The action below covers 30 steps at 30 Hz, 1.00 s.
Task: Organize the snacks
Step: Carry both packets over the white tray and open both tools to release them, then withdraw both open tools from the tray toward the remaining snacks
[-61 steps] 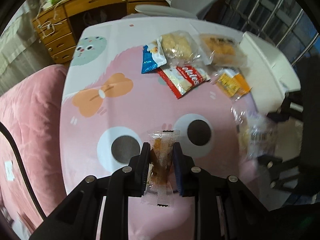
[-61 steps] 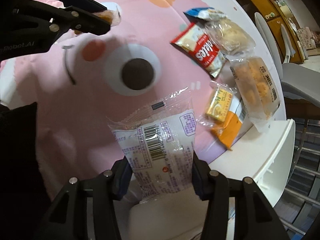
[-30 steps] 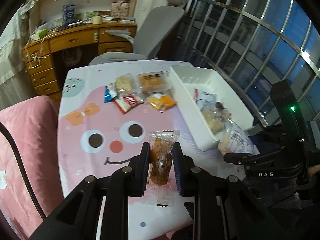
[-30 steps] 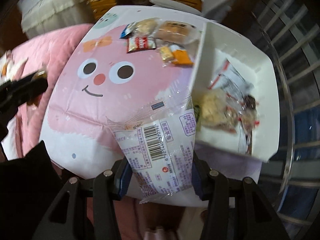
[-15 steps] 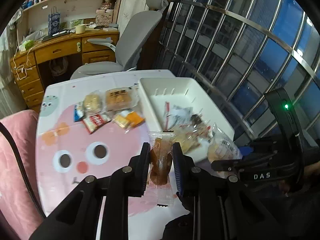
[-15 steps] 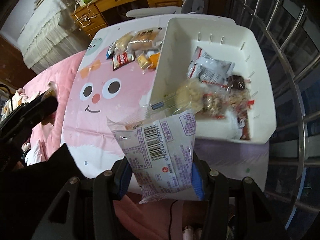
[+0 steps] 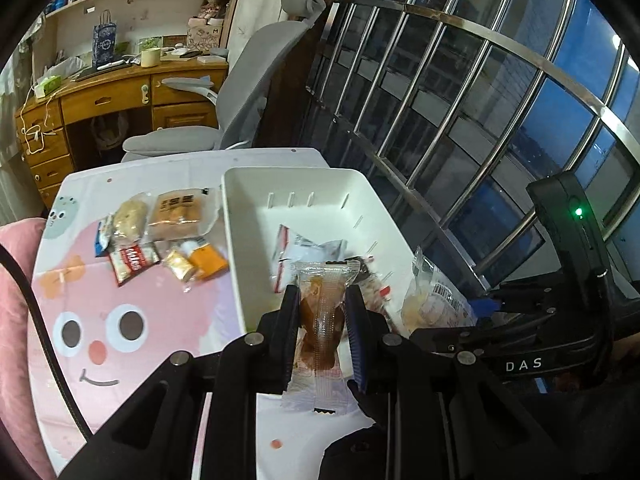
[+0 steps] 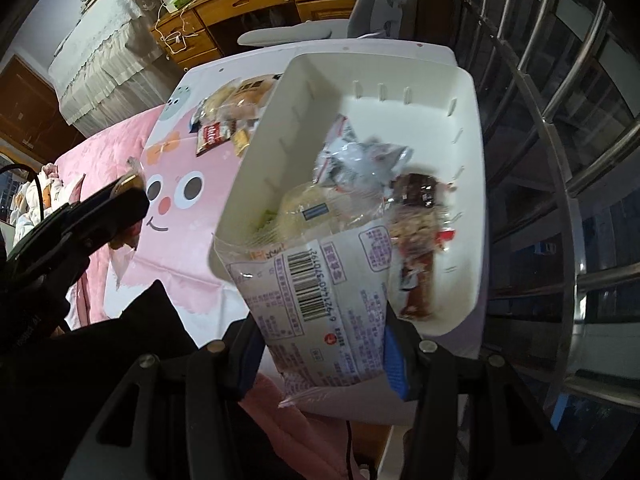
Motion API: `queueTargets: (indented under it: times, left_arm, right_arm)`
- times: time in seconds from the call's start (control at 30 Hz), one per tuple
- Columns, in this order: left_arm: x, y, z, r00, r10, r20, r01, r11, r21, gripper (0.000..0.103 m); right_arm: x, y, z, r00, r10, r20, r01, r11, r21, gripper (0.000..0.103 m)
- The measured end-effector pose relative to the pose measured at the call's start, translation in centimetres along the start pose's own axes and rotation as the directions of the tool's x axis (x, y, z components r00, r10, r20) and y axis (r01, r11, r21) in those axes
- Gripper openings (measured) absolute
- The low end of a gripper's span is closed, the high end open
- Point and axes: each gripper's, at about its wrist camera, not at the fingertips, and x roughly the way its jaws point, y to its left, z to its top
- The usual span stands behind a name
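Observation:
My left gripper (image 7: pixel 322 316) is shut on a small clear packet with a brown snack (image 7: pixel 320 320), held above the near end of the white bin (image 7: pixel 240 240). My right gripper (image 8: pixel 320 344) is shut on a white bread packet with a barcode (image 8: pixel 320 292), above the bin's near rim (image 8: pixel 230 216). The bin holds several wrapped snacks (image 8: pixel 360 164). A cluster of snack packets (image 7: pixel 160 236) lies on the pink cartoon tablecloth (image 7: pixel 120 280) left of the bin. In the left wrist view the right gripper (image 7: pixel 472 320) with its packet (image 7: pixel 436 304) hangs by the bin's right side.
A grey office chair (image 7: pixel 248 92) and a wooden desk (image 7: pixel 112 100) stand beyond the table. A metal window railing (image 7: pixel 460 120) runs along the right. A pink bed cover (image 8: pixel 108 148) lies left of the table.
Both grippers have swung rightward from over the tablecloth to above the white bin, each still holding its packet. The bin now fills the middle of both views.

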Motion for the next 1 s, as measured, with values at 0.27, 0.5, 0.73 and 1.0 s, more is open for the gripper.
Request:
queueTargets:
  times: [0.27,0.5,0.73,1.0]
  left_arm:
    - [2.7,-2.1,1.1,1.000,-0.006,0.017,0.006,1.000,-0.022,0.021]
    - [4.1,-2.2,2.0,0.998,0.056,-0.016,-0.057,0.997,-0.044,0.052]
    - [4.7,-1.1,1.7,0.991,0.116,-0.071,-0.122,0.989,-0.087,0.065]
    - [4.1,0.7,0.4,0.980,0.162,-0.115,-0.178,0.974,-0.142,0.069]
  right_arm:
    - [-0.7,-4.3,1.2,0.999,0.011,0.047,-0.012,1.000,0.022,0.051]
    - [0.3,-6.6,2.5,0.999,0.036,0.038,-0.038,0.997,0.067,0.057]
    - [1.1,-7.1,2.8,0.998,0.059,0.021,-0.061,0.995,0.073,0.065]
    - [2.6,-6.3,2.9,0.995,0.093,-0.020,-0.091,0.992,0.091,0.065]
